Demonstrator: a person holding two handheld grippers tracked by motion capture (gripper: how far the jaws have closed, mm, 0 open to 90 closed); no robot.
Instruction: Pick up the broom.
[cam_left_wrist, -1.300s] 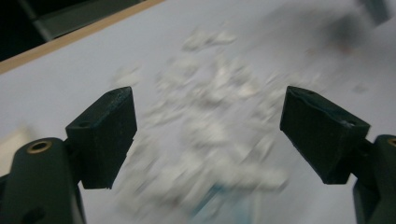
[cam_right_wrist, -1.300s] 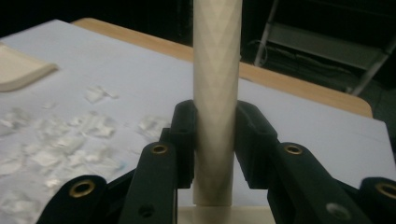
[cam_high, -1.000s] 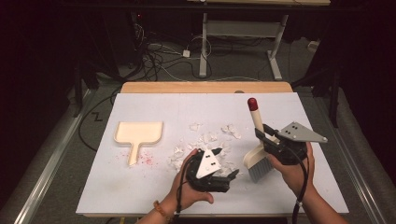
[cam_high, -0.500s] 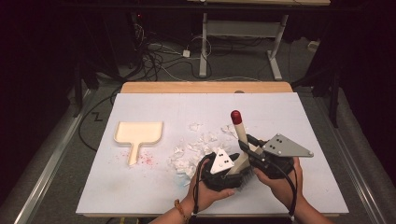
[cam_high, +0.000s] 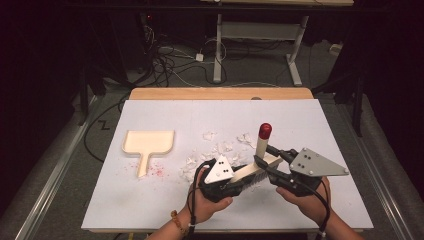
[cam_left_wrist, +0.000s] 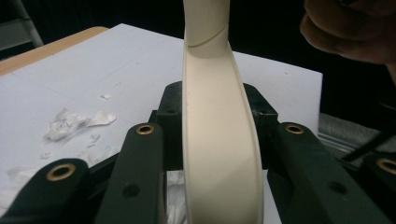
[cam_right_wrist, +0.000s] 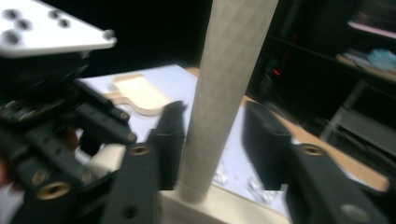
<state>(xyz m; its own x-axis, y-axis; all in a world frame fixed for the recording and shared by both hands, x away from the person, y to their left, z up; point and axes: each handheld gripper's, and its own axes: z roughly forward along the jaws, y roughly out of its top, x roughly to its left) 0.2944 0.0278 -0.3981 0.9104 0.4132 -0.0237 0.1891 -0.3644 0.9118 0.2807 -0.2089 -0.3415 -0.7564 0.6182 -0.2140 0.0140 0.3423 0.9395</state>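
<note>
White board covers the table (cam_high: 150, 210), with dark floor and cables beyond. Over its near edge, the left gripper (cam_high: 235, 181) has just been closing and now clamps the cream head of the brush (cam_left_wrist: 219, 140), pads pressed on both sides. The right gripper (cam_high: 264, 159) has just been opening; its jaws stand apart around the brush's upright handle, one close against it, the other clear. Torn paper scraps (cam_high: 220, 150) lie just beyond the grippers, and a cream dustpan (cam_high: 148, 144) rests well apart to the left.

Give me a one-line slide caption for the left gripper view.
Left gripper shut on the cream plastic brush body, white paper scraps scattered on the white table.
</note>
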